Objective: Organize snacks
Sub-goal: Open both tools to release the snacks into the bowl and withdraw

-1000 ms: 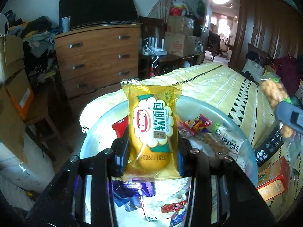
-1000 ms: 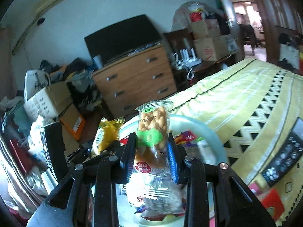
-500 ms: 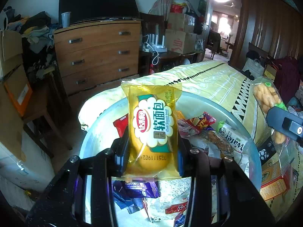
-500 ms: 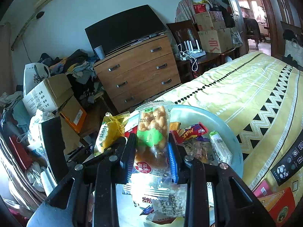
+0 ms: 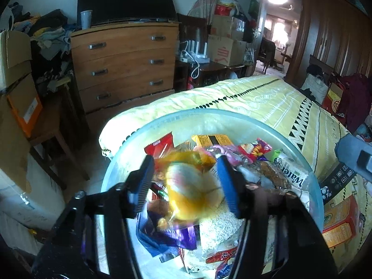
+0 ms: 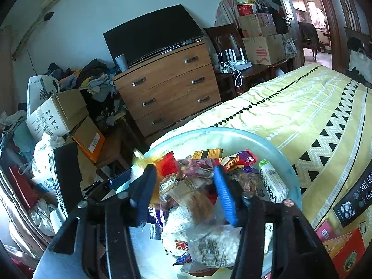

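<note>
We are spreading both grippers, left (image 5: 186, 181) and right (image 6: 183, 193), above the snack bowl (image 5: 232, 116); a blurred yellow bread packet (image 5: 193, 193) and a nut packet (image 6: 200, 204) are dropping free between the jaws.

- A wooden dresser (image 6: 167, 88) with 3 drawers stands against the wall.
- A dark TV (image 6: 153, 32) and a cup (image 6: 121, 62) sit on it.
- Cardboard boxes (image 6: 262, 44) are stacked nearby.
</note>
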Demonstrator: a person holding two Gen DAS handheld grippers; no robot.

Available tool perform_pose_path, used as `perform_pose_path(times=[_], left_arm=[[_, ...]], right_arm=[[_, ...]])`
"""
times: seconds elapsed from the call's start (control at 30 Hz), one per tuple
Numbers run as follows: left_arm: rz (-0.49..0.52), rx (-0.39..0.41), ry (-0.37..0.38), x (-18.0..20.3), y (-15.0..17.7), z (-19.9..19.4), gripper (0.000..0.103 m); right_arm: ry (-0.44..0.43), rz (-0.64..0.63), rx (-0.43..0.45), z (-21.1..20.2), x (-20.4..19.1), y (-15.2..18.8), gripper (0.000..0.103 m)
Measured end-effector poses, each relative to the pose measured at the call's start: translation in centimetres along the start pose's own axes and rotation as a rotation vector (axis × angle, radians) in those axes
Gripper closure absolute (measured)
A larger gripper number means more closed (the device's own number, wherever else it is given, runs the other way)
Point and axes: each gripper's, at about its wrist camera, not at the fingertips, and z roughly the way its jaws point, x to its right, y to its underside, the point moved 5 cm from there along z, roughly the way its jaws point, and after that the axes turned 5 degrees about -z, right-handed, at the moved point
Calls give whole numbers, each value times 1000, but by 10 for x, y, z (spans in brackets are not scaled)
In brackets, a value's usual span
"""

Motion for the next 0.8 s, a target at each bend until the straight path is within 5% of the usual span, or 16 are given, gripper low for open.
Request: perform_pose_path(times=[0.13,0.23,0.6,0.8], left_arm=[[-1,18,-10,-1,-3,-3,8],[-7,29,-10,-1,-4,-6,4],[8,77,-6,11,-10,-28,0],[35,126,19,33,-11,-49,0]], right_arm=[[57,-30,28,-12,-6,-2,26],[83,-74,85,-29,-14,-4,0],[234,-178,297,-133,-25,0,0],[455,-254,447,-213,-34,11,0]])
